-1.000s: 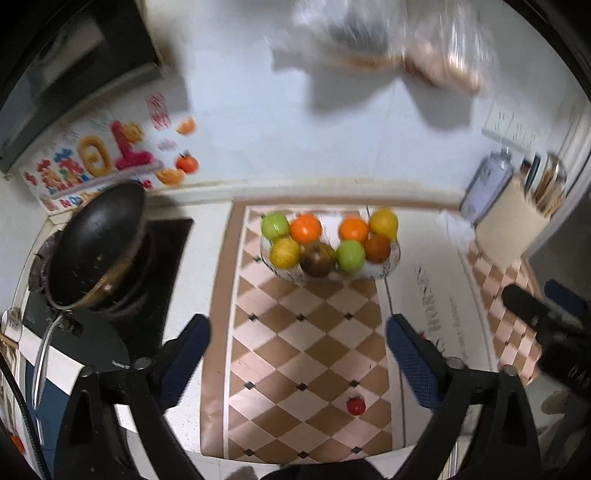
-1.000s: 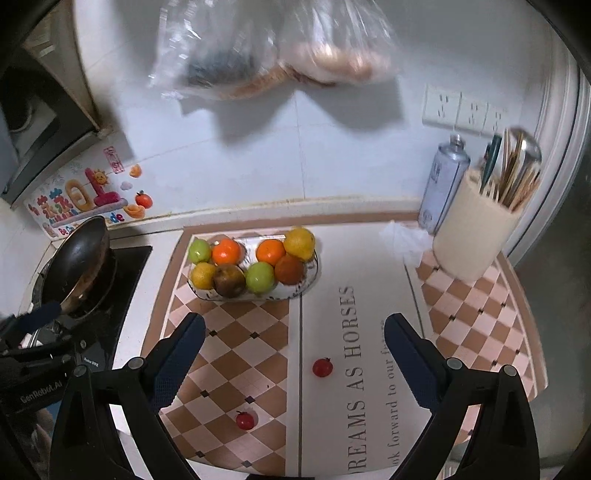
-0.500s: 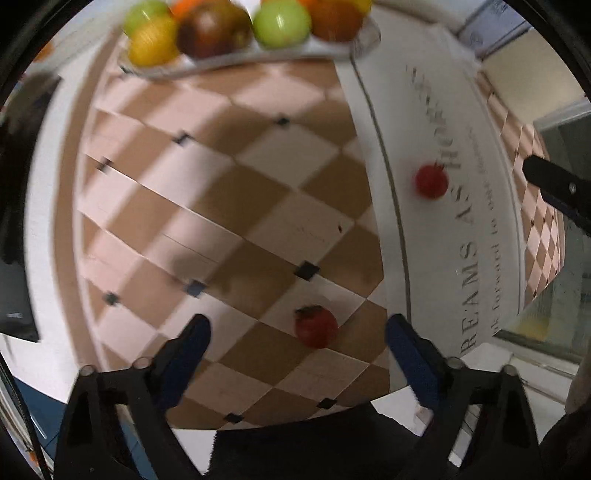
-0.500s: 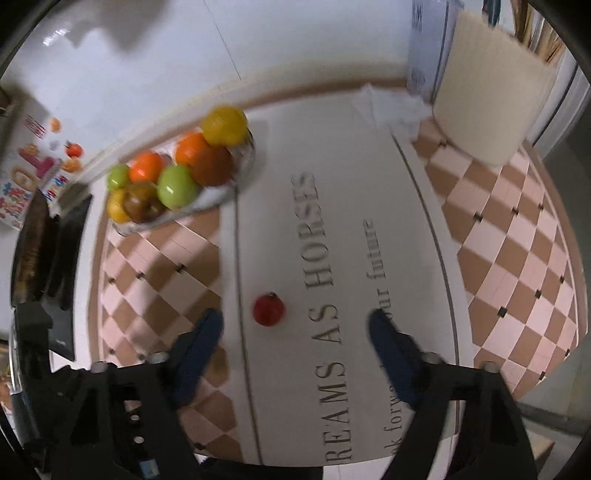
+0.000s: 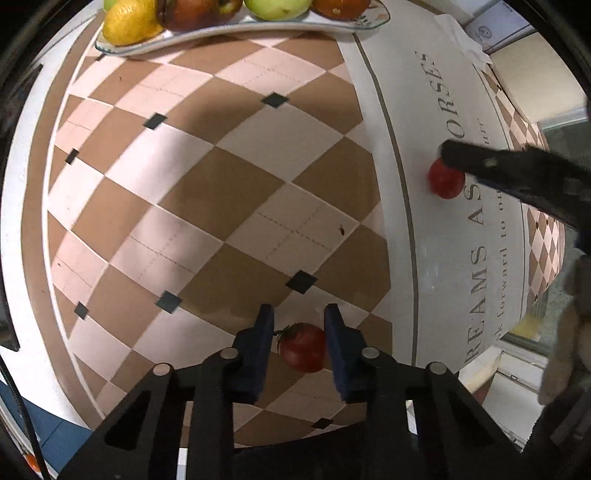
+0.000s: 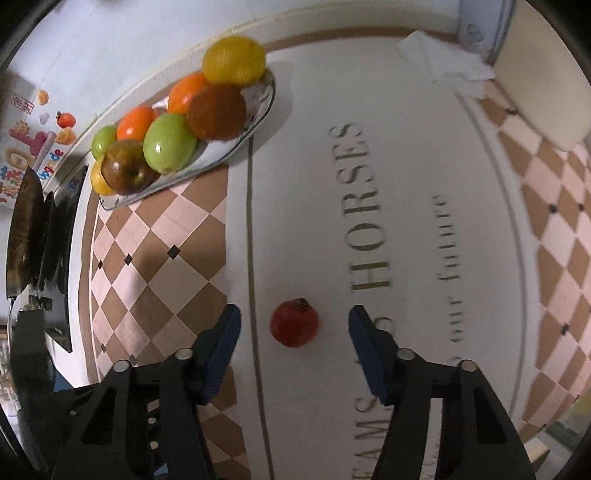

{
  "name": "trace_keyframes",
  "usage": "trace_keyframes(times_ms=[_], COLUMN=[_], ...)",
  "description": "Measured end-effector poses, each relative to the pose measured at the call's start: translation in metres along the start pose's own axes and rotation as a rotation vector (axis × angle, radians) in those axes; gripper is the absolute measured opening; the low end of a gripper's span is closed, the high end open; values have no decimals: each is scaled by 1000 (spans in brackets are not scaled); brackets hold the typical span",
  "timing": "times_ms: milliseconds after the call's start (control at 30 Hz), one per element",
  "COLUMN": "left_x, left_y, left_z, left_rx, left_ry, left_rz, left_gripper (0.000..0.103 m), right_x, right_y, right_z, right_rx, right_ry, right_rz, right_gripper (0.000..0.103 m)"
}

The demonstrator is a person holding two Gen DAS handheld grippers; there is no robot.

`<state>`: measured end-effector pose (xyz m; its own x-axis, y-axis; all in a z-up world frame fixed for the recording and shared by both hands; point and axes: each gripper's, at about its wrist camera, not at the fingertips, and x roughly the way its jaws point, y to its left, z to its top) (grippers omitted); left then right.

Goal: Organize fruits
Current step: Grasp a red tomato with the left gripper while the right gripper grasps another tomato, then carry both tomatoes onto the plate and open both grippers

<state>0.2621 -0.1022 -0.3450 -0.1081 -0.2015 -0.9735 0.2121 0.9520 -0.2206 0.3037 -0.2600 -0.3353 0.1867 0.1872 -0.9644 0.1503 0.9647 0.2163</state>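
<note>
While the left gripper (image 5: 300, 341) pinches one tomato (image 5: 302, 347), the right gripper (image 6: 294, 332) gapes around another tomato (image 6: 294, 322)

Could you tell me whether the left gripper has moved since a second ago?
Yes. The left gripper has dropped toward the checkered mat and away from the fruit plate, and its jaws have narrowed around a small tomato.

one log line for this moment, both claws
left claw: closed around checkered-mat tomato | right claw: open, straddling lettered-mat tomato | fruit plate: full
</note>
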Motion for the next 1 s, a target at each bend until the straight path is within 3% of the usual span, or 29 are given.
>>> trace_keyframes(times_ms=[133, 200, 533, 633, 733, 1000], left_x=[-8, -13, -43, -43, -32, 0], left_y=[6, 11, 59, 61, 53, 26], left_z=[-1, -1, 24, 25, 18, 7], left_rx=[-23, -41, -172, -170, -173, -99], left_ry=[-15, -28, -85, -35, 52, 180], left_rz=[-8, -18, -120, -197, -287, -236], left_gripper=[22, 22, 22, 23, 38, 41], right_x=[24, 25, 12, 4, -1, -12], right_y=[11, 16, 30, 36, 40, 38], right_z=[-2, -3, -5, 1, 4, 8], right_rx=[-22, -42, -63, -64, -59, -69], right_ry=[42, 19, -19, -33, -36, -41], right_rz=[-26, -43, -5, 14, 32, 42], right_gripper=[43, 34, 34, 34, 34, 34])
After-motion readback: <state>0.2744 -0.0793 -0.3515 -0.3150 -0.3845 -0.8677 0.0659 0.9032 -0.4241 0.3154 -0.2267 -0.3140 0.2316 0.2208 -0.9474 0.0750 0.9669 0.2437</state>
